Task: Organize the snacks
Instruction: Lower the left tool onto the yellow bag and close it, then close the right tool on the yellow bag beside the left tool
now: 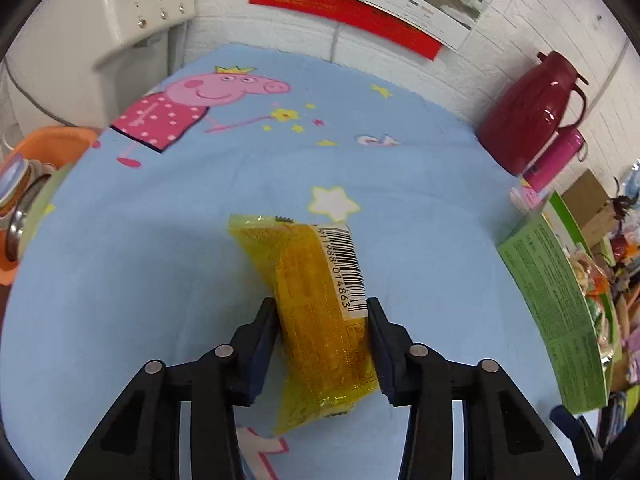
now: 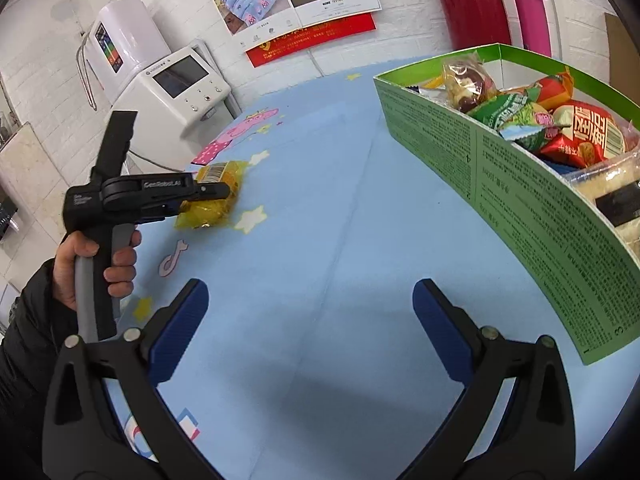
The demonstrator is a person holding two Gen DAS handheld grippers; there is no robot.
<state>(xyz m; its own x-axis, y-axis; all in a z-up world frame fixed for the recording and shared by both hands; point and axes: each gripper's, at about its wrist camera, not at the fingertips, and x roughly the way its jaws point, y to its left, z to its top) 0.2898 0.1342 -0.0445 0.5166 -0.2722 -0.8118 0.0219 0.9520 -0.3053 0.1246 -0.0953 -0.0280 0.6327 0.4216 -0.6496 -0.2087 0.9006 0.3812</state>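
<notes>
A yellow snack packet (image 1: 316, 300) with a barcode lies on the blue cartoon cloth, and my left gripper (image 1: 322, 308) is shut on its near half, one pad on each side. The right wrist view shows the same packet (image 2: 218, 196) at the left, pinched by the left gripper (image 2: 216, 194), which a hand (image 2: 96, 264) holds. My right gripper (image 2: 310, 292) stands open above the bare cloth with nothing between its blue pads. A green cardboard box (image 2: 500, 168) full of wrapped snacks sits to the right; its green wall (image 1: 556, 300) also shows in the left wrist view.
A dark red thermos jug (image 1: 532, 116) and a pink bottle (image 1: 556, 156) stand at the back right by the brick wall. A white appliance (image 2: 176, 92) stands past the table's far left edge. An orange basin (image 1: 52, 148) with metal dishes sits at the left.
</notes>
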